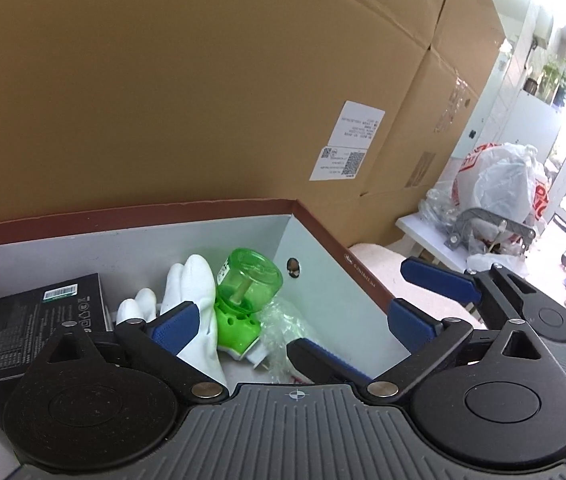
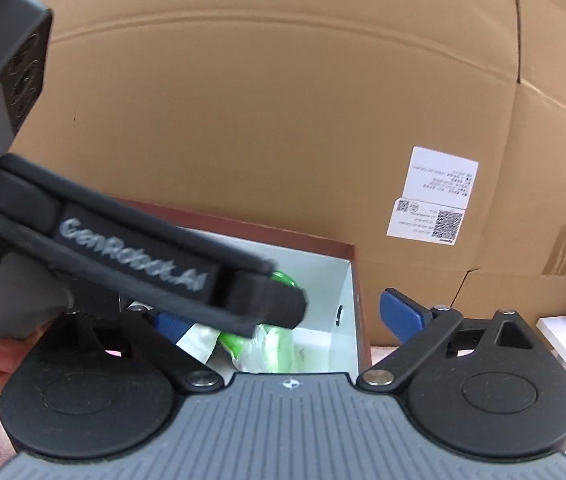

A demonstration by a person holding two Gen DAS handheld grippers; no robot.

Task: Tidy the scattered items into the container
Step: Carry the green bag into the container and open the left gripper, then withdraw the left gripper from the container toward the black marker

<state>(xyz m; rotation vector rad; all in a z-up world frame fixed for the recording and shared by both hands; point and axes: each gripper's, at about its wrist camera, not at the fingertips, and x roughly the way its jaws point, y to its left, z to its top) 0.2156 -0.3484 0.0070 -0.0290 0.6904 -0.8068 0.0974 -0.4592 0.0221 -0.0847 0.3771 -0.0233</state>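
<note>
- The left gripper point(image 1: 289, 316) is hanging inside the shoebox point(image 1: 315, 224) with its fingers point(image 1: 175, 320) spread wide and gripping nothing. One pad is sitting right over the glove point(image 1: 191, 304).
- The right gripper point(image 2: 287, 320) is released and empty too. It appears to be straddling the shoebox's right wall, with one finger inside and one outside.
- Risk: the two tools are crowding each other, the left one crossing in front of the right. Pulling either away carelessly could knock their fingers together.
- Risk: the straddling finger could catch the thin wall on the way up, dragging or tipping the shoebox and spilling what is already in it.
- Risk: the left pad could snag the glove's soft cuff and lift it back out.
- Risk: the green bottle point(image 1: 243, 300) is lying tilted on its side against the glove, so a bump could send it rolling onto the clear wrap point(image 1: 283, 328).
- Everything being tidied is lying in the shoebox. I am seeing one glove, one green bottle, one black carton point(image 1: 43, 328) and one crumpled clear wrap.
- Further out, two big cardboard boxes point(image 1: 203, 80) are standing behind, and one white plastic bag point(image 1: 499, 184) is sitting off to the right.
- Nothing loose is showing outside the shoebox, though much of the surroundings is hidden.
</note>
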